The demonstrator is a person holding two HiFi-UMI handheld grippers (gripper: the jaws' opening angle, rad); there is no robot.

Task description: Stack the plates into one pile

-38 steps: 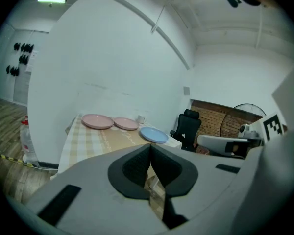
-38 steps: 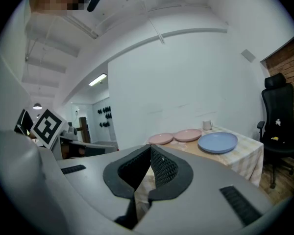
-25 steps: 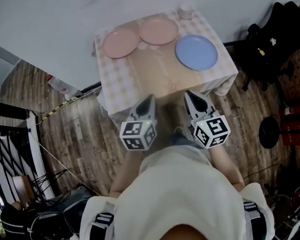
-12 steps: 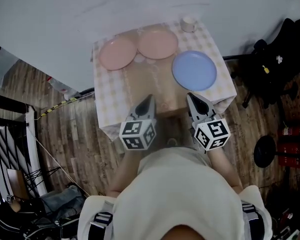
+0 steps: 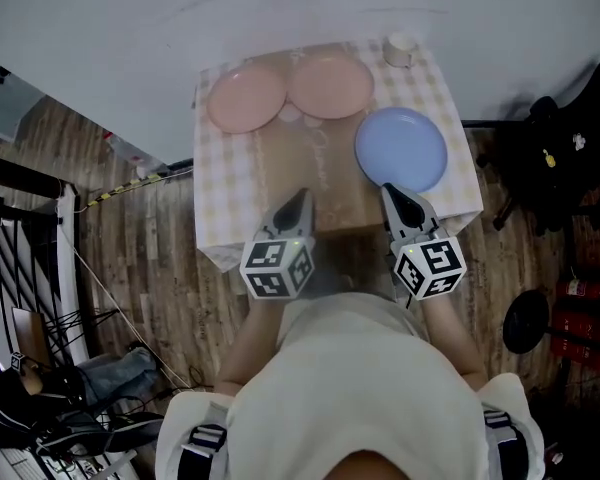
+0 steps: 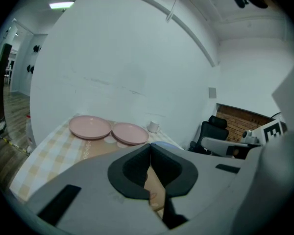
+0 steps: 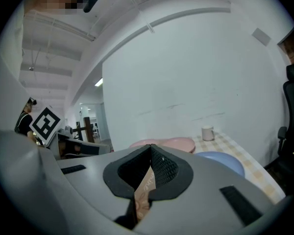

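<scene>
Nearest, at the front edge of a small table (image 5: pixel 225 203) in checked cloth: left gripper (image 5: pixel 300 198) and right gripper (image 5: pixel 389 190), each with jaws pressed fully together and holding nothing. Just past the right gripper, a round pale blue plate (image 5: pixel 401 149), flat on the cloth, near rim slightly covered by that gripper's tip. Farther back, left pink plate (image 5: pixel 246 97) and right pink plate (image 5: pixel 330 85), shallow, matching, rims meeting; overlap hard to judge. At the far right corner, a small white cup (image 5: pixel 400 50), blurred
</scene>
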